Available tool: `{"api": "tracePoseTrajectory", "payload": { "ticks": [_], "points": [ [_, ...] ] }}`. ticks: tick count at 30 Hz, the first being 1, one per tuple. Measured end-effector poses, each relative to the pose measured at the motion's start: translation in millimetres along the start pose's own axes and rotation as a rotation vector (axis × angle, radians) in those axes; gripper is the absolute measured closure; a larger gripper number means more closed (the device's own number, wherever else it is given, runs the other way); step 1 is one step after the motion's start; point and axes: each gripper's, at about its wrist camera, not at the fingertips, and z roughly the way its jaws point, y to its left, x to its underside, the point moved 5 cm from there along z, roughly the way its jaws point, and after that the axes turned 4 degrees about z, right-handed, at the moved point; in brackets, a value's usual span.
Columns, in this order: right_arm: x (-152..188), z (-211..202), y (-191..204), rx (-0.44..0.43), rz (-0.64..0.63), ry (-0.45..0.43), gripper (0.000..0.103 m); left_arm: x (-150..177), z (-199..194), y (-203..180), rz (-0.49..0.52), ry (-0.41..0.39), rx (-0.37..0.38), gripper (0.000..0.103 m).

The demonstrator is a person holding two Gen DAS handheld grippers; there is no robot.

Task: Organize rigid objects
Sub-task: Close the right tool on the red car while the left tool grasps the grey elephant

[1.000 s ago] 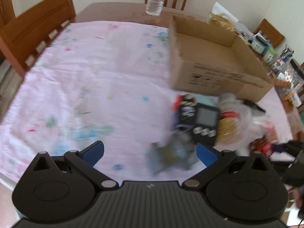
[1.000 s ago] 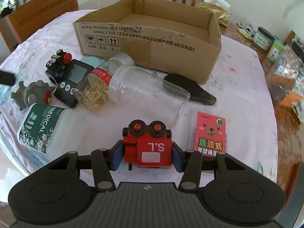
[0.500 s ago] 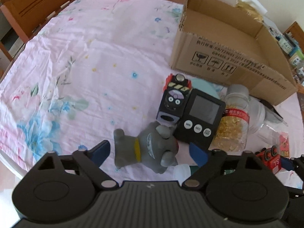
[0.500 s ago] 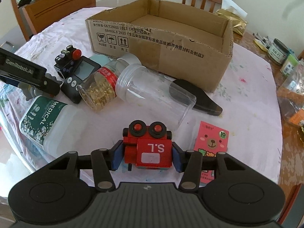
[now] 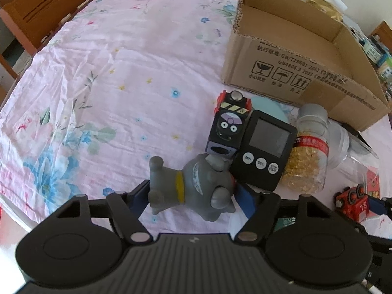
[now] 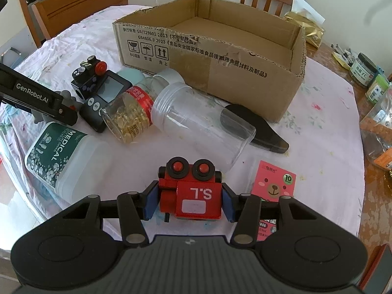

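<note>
The gray toy (image 5: 193,186) is lying low in the middle of the left wrist view, with the left hand-held gripper (image 5: 192,196) closing its blue pads around it, touching both ends. The timer (image 5: 263,150) is crowding its right. Wide pink cloth (image 5: 98,73) is lying open at upper left. The right hand-held gripper (image 6: 189,199) is squeezing the red train (image 6: 192,193), the cardboard box (image 6: 210,56) standing beyond.

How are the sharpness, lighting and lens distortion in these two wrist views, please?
Left wrist view: sharp, no motion blur; soft daylight, the pink tablecloth slightly washed out; fisheye bends the cardboard box edges, corners vignetted. Right wrist view: equally sharp; print on the red toy train is legible; bright highlights on the clear jar; table edge bows strongly.
</note>
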Motion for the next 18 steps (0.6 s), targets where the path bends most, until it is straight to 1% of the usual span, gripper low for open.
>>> {"api": "tracePoseTrajectory", "payload": {
  "ticks": [4, 10, 15, 18],
  "points": [
    [-1.2, -2.5, -0.7, 0.004, 0.001, -0.001, 0.047, -2.3, -1.9, 3.0, 0.037, -0.001, 0.018, 0.031],
    [-4.6, -13.6, -6.0, 0.016, 0.011, -0.009, 0.047, -10.4, -15.2, 5.7, 0.126, -0.017, 0.038, 0.031],
    [-12.7, -31.1, -13.0, 0.03, 0.008, -0.032, 0.047, -21.7, -33.4, 3.2, 0.228, -0.033, 0.059, 0.031],
    [-21.7, -43.3, -19.5, 0.017, 0.026, -0.049, 0.047, -31.8, -47.7, -2.8, 0.291, -0.055, 0.077, 0.031]
  ]
}}
